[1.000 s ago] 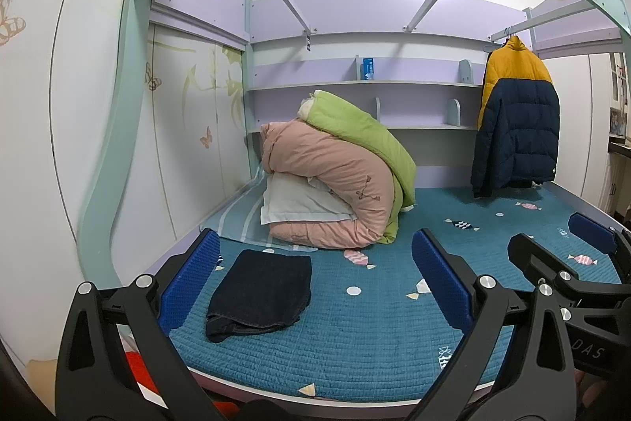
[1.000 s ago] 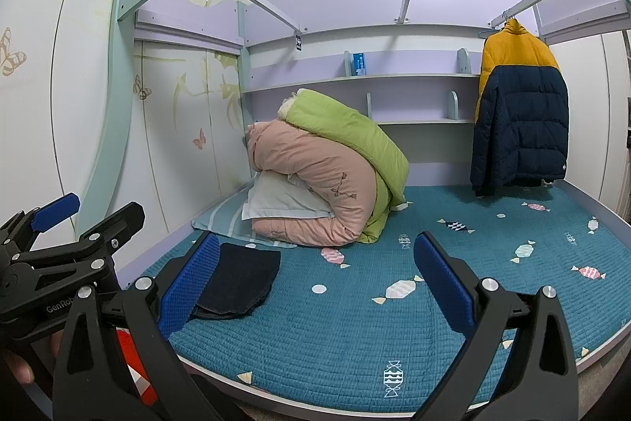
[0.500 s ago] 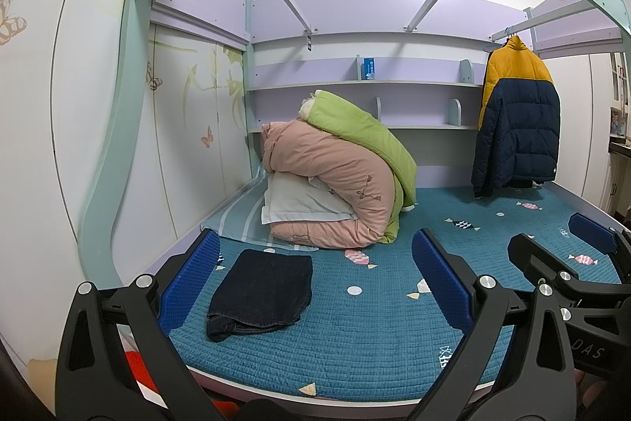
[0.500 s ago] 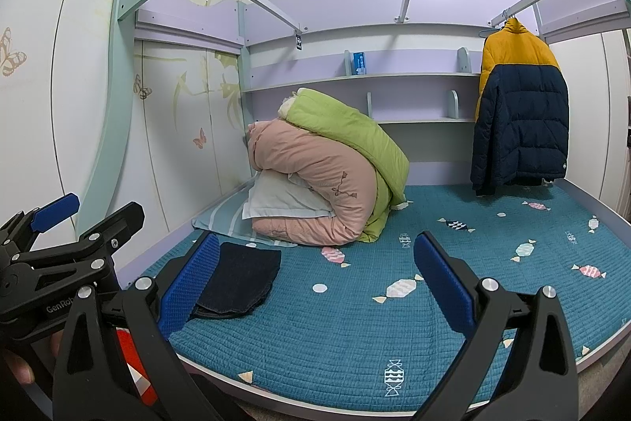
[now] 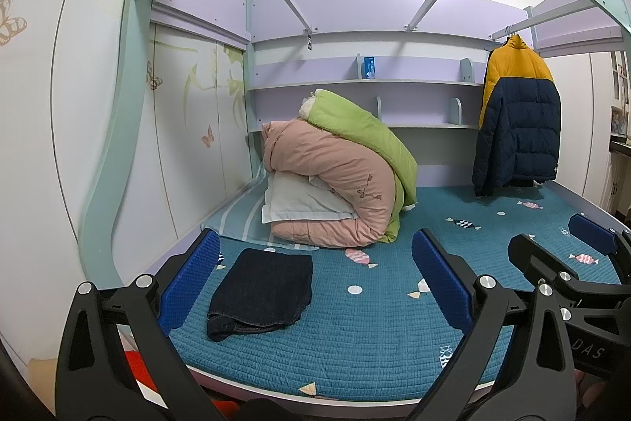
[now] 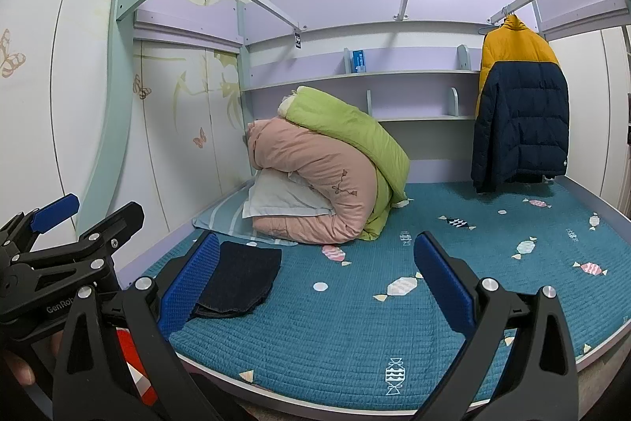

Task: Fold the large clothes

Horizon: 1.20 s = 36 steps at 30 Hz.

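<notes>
A dark navy garment (image 5: 262,292) lies folded in a neat rectangle on the teal bed cover (image 5: 355,342), near the front left; it also shows in the right wrist view (image 6: 238,279). My left gripper (image 5: 315,283) is open and empty, held in front of the bed's edge, back from the garment. My right gripper (image 6: 315,281) is open and empty too, to the right of the left one. The right gripper shows at the right edge of the left wrist view (image 5: 564,259), and the left gripper at the left edge of the right wrist view (image 6: 75,223).
A rolled pink and green duvet (image 5: 339,176) with a white pillow (image 5: 299,202) sits at the back left of the bed. A yellow and navy puffer jacket (image 5: 516,121) hangs at the back right. Shelves (image 5: 366,83) run along the back wall. A mint bed frame (image 5: 118,129) arches overhead.
</notes>
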Tool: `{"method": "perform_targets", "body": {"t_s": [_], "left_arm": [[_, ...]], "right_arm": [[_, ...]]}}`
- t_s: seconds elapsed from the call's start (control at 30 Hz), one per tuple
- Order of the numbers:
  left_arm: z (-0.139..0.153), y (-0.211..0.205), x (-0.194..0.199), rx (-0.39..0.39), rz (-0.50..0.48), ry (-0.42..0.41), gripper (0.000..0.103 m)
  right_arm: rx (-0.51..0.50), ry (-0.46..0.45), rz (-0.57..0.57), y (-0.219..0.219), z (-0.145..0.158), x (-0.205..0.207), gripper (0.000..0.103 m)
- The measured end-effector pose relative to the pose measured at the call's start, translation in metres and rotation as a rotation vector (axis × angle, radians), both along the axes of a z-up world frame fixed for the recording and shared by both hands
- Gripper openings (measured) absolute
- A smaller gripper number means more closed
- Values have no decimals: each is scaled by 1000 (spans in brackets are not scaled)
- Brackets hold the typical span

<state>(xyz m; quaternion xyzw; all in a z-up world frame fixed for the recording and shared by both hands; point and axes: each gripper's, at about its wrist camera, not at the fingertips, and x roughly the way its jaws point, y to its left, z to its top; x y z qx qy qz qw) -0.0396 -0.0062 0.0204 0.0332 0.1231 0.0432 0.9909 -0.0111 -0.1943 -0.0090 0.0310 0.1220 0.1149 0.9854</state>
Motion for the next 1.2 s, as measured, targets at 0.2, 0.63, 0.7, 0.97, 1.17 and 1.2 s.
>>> {"method": "perform_targets", "body": {"t_s": [0.2,0.63,0.7,0.97,1.17,1.2], "left_arm": [[0,0,0,0,0,1,98],[0,1,1,0,-1,1,98],[0,1,0,1,-1,1,98],[0,2,1,2,0,4,98],[-5,7,8,6,4,18,98],[-5,7,11,8,4,21,98]], "right_arm": [[1,2,1,0,0,0,95],[3,3,0,1,0,-1,95],[4,2,-1,1,-1,-1,95],[9,7,2,1,-1,0,95],[26,24,-1,3,-6,7,95],[28,27,-2,3,-7,8,95]]}}
